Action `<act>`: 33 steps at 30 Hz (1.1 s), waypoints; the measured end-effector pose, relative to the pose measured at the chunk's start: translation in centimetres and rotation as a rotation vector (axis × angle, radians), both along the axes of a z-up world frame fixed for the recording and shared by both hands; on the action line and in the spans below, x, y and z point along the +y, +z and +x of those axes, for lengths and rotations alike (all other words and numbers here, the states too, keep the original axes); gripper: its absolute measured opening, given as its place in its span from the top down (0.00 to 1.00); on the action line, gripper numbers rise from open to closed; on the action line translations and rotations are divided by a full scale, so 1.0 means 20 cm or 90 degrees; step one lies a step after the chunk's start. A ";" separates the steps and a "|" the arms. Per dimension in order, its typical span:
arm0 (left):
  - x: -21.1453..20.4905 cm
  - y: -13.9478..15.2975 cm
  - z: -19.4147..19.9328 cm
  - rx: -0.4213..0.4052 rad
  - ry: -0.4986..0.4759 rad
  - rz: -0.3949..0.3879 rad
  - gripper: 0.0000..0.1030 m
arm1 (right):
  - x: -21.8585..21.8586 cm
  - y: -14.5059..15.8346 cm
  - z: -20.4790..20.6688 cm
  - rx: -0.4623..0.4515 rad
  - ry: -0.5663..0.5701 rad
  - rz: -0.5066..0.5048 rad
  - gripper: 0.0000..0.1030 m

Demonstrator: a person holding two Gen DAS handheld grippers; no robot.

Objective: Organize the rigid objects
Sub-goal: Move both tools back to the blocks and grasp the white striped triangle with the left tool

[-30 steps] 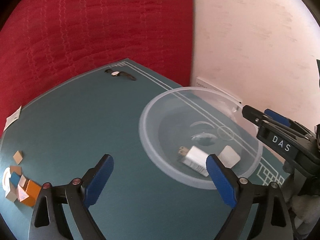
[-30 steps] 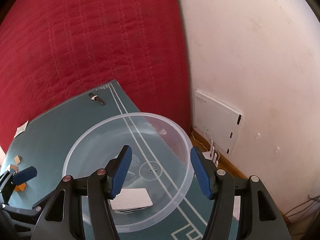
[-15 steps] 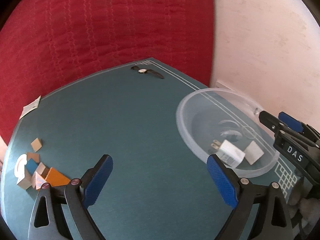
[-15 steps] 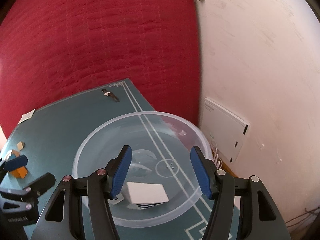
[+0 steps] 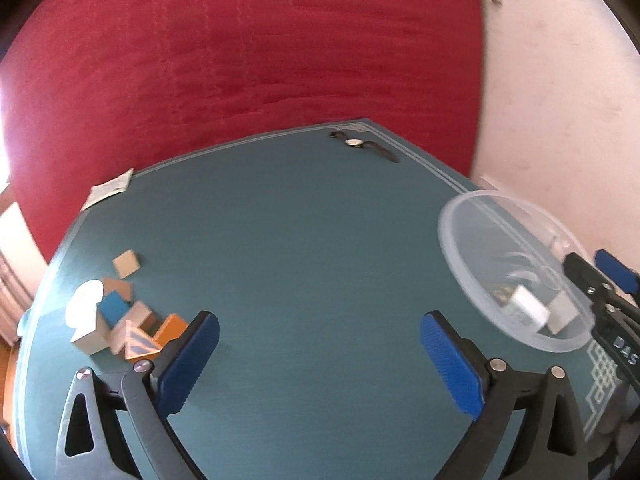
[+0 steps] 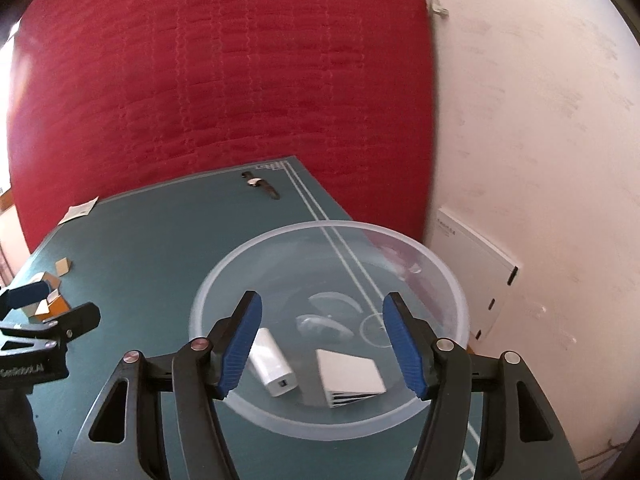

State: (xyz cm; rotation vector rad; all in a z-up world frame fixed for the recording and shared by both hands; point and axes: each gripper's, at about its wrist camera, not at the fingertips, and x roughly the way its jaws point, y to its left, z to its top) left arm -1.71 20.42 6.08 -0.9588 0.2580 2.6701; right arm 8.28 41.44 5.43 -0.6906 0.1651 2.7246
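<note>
While the right gripper point(image 6: 322, 344) is hovering over the bowl point(image 6: 448, 280) at the tabletop's right edge, jaws apart and empty, the left gripper point(image 5: 320, 354), likewise apart, is facing the blocks point(image 5: 120, 320) near the left edge, evidently the next pick.

Left of the left tongs, the heap of small wooden blocks point(image 5: 120, 320) blurs together, one orange block point(image 5: 170, 328) tucked behind the blue pad, and the far black-strapped wristwatch point(image 5: 362, 145) shows no readable dial.
</note>
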 end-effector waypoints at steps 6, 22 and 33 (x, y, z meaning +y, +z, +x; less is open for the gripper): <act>-0.13 -0.01 -0.03 -0.006 0.044 0.003 0.01 | -0.10 0.00 0.02 0.009 0.023 0.014 0.33; -0.54 -0.03 -0.13 -0.017 0.169 0.016 0.01 | -0.47 -0.05 0.03 -0.014 0.146 0.081 0.31; -0.87 -0.08 -0.19 -0.027 0.262 0.004 0.01 | -0.57 -0.10 0.02 -0.039 0.192 0.091 0.31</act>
